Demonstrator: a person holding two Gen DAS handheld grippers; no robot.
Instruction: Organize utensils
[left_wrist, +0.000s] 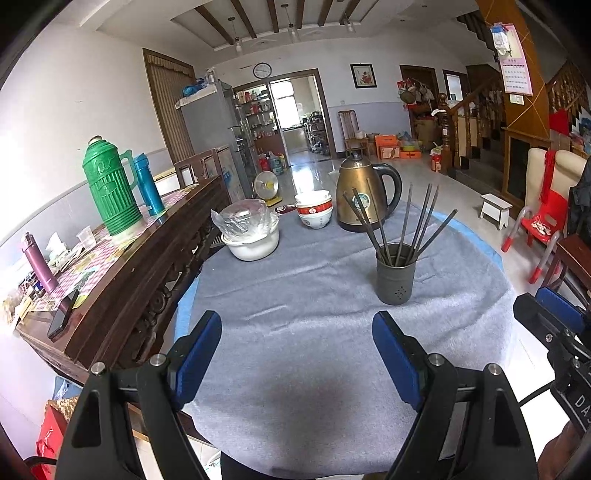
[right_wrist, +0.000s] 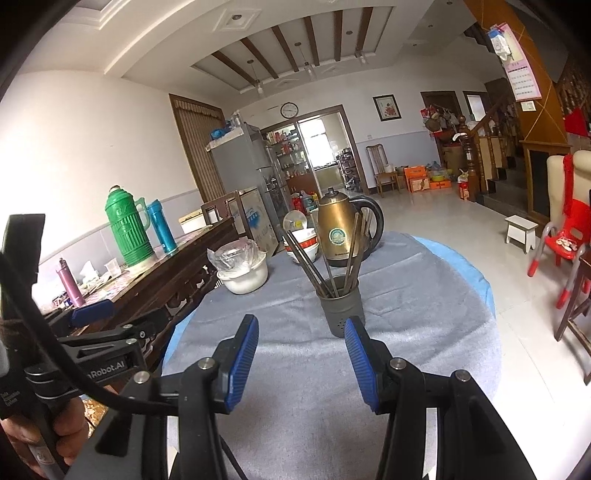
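Left wrist view: left gripper spread wide, blue pads apart, nothing between them, hovering over grey cloth on round table
Right wrist view: right gripper also spread, empty, blue pads either side of bare cloth
Holder: dark grey utensil holder upright on the cloth, ahead and right of left gripper; in right view the holder sits just beyond the right fingertip, contact unclear
Chopsticks: dark chopsticks all standing in the holder, fanned outward, tips up; same bunch seen from right side
Behind holder: bronze kettle with black handle, near far table edge
Bowls: stacked white bowls with red band left of kettle
Pot: white pot with crinkled clear plastic over it, at left edge of cloth
Sideboard: wooden sideboard left of table, green thermos and blue flask side by side on it
Other gripper: right gripper body visible at right edge of left view, left gripper at left edge of right view
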